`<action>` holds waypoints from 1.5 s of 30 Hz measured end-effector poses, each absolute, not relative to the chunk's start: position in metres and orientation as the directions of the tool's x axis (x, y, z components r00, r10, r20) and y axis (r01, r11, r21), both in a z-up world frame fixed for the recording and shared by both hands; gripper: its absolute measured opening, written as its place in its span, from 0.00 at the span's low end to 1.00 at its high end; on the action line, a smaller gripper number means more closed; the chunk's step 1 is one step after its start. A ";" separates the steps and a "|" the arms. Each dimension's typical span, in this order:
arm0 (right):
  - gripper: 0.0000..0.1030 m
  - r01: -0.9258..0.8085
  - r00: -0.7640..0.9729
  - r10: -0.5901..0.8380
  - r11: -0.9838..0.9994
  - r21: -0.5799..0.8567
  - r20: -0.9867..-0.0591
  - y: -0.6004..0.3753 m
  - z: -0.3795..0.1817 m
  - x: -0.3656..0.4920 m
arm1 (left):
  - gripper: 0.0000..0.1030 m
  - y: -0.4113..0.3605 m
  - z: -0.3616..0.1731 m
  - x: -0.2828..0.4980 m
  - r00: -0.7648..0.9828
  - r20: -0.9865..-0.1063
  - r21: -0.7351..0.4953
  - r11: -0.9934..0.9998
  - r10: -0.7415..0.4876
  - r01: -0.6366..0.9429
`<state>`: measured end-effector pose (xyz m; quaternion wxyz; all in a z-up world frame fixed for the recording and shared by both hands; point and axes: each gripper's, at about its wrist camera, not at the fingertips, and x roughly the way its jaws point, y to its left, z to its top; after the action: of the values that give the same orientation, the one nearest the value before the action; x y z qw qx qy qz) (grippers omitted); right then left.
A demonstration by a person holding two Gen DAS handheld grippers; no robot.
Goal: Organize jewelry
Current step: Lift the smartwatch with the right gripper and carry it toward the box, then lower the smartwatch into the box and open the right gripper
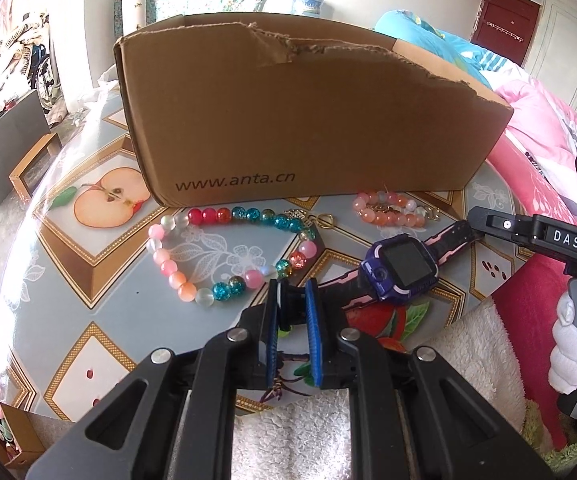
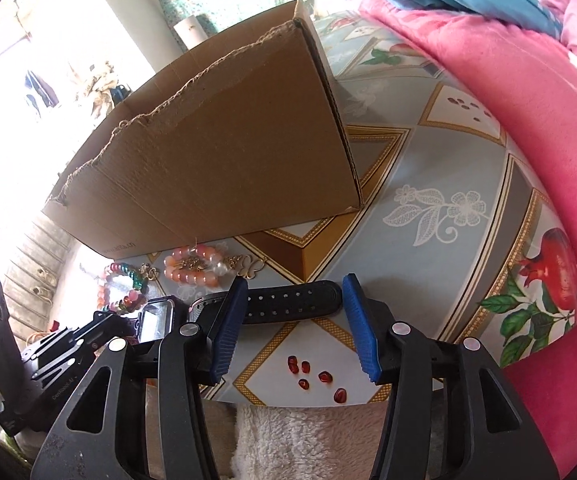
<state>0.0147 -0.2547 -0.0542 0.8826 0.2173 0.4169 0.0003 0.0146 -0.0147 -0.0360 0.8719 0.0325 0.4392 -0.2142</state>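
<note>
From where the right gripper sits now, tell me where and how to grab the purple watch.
Grip the free strap end, not the bulky purple watch case. The strap lies flat on the table across the open right gripper, between its blue pads. Probably best to come down from above and close across the strap's narrow width.

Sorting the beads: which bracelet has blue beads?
The large bracelet, left of the watch; the small bracelet is all peach and pink.

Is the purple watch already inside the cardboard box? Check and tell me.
No, the purple watch lies on the patterned tablecloth in front of the cardboard box, beside the multicolored bead bracelet.
</note>
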 end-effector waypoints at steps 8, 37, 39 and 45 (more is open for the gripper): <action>0.47 0.163 0.673 0.272 0.853 0.496 -0.688 -0.260 -0.048 0.008 | 0.12 -0.014 -0.036 0.015 0.523 -0.777 -0.137 0.906 -0.350 0.402; 0.12 -0.019 0.775 0.254 0.924 0.381 -0.579 -0.224 0.061 -0.012 | 0.11 0.022 0.068 0.031 0.535 -0.596 -0.301 0.784 -0.599 0.543; 0.13 -0.062 0.796 0.255 0.936 0.346 -0.548 -0.222 0.086 0.003 | 0.11 0.020 0.090 0.048 0.555 -0.568 -0.287 0.778 -0.608 0.558; 0.13 -0.106 0.750 0.234 0.966 0.236 -0.619 -0.223 0.108 0.107 | 0.11 -0.008 0.118 0.132 0.588 -0.631 -0.161 0.826 -0.507 0.540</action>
<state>0.1069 -0.2229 0.1075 0.9306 0.0933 0.3418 0.0913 0.1325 -0.0077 0.1181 0.8907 0.0239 0.3462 -0.2936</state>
